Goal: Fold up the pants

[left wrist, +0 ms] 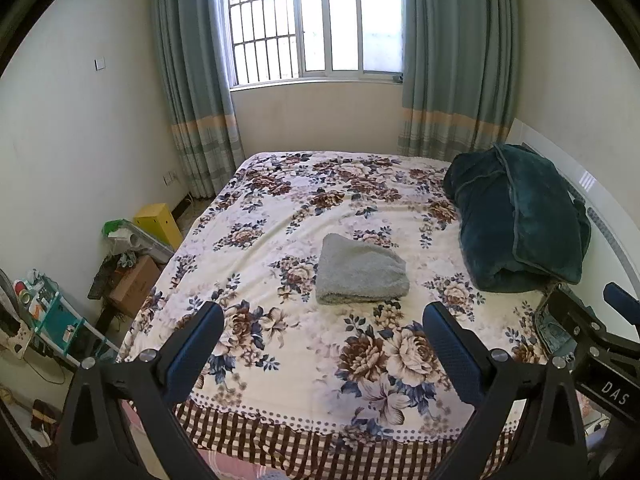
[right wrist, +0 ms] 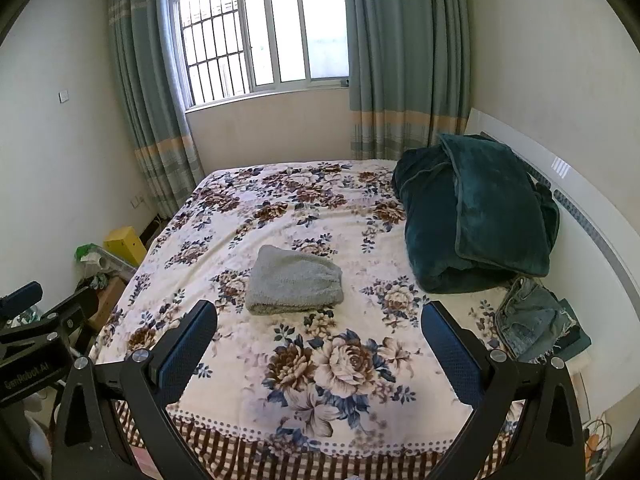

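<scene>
Grey fleecy pants (left wrist: 361,276) lie folded into a compact bundle in the middle of the floral bedspread (left wrist: 280,216); they also show in the right wrist view (right wrist: 294,286). My left gripper (left wrist: 323,312) is open and empty, held above the bed's near edge, short of the bundle. My right gripper (right wrist: 319,312) is open and empty too, at the same distance, with the bundle just beyond its left finger. The right gripper's body shows at the right edge of the left wrist view (left wrist: 600,344).
A dark green blanket (right wrist: 476,216) is heaped at the bed's right by the white headboard (right wrist: 592,216). Crumpled blue jeans (right wrist: 532,316) lie in front of it. Boxes and clutter (left wrist: 132,256) stand on the floor left of the bed. A window with curtains is behind.
</scene>
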Demonstrator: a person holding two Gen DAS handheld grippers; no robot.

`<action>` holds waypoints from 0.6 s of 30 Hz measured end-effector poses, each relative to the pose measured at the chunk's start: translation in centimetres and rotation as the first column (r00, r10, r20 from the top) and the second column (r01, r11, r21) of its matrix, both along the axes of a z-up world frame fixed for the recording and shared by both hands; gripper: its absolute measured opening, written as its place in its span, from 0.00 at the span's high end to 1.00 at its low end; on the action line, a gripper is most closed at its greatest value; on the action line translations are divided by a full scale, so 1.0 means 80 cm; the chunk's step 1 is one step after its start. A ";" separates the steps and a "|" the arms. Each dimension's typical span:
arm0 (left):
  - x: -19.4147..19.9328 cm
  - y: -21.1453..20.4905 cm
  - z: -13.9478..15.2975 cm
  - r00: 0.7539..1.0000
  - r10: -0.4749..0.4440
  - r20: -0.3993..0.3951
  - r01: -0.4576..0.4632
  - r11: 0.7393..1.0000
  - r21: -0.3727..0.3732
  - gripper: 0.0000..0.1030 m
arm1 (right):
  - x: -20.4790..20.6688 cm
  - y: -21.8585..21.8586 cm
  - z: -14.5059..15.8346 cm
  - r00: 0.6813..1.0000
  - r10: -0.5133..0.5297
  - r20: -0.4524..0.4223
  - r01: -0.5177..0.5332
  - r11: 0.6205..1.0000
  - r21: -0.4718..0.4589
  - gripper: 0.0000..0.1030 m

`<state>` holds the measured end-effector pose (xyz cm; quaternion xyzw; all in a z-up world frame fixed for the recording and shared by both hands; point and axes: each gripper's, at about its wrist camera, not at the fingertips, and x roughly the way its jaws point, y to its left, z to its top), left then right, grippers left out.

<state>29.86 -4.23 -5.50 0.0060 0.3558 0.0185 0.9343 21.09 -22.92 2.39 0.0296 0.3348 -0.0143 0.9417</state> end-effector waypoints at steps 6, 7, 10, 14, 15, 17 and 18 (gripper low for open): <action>-0.002 0.000 0.002 1.000 0.003 -0.003 -0.003 1.000 -0.003 0.01 | -0.001 0.000 -0.001 1.000 0.009 0.005 -0.008 1.000 -0.011 0.00; -0.002 0.001 0.003 1.000 0.004 0.000 -0.004 1.000 -0.002 0.01 | -0.001 0.000 -0.001 1.000 0.008 0.005 -0.008 1.000 -0.011 0.00; -0.004 0.001 0.003 1.000 0.004 0.003 -0.004 1.000 -0.003 0.01 | 0.000 0.000 -0.001 1.000 0.011 0.005 -0.011 1.000 -0.009 0.00; -0.004 0.001 0.003 1.000 0.003 0.006 -0.003 1.000 -0.003 0.01 | -0.001 0.001 -0.001 1.000 0.013 0.004 -0.013 1.000 -0.011 0.00; -0.004 0.001 0.004 1.000 0.005 0.008 -0.005 1.000 -0.002 0.01 | -0.002 0.001 0.000 1.000 0.009 0.006 -0.009 1.000 -0.009 0.00; -0.005 0.001 0.004 1.000 0.005 0.009 -0.005 1.000 -0.003 0.01 | -0.001 0.001 0.000 1.000 0.011 0.005 -0.010 1.000 -0.007 0.00; -0.004 0.001 0.004 1.000 0.006 0.010 -0.006 1.000 -0.001 0.01 | -0.002 0.001 -0.001 1.000 0.011 0.004 -0.011 1.000 -0.007 0.00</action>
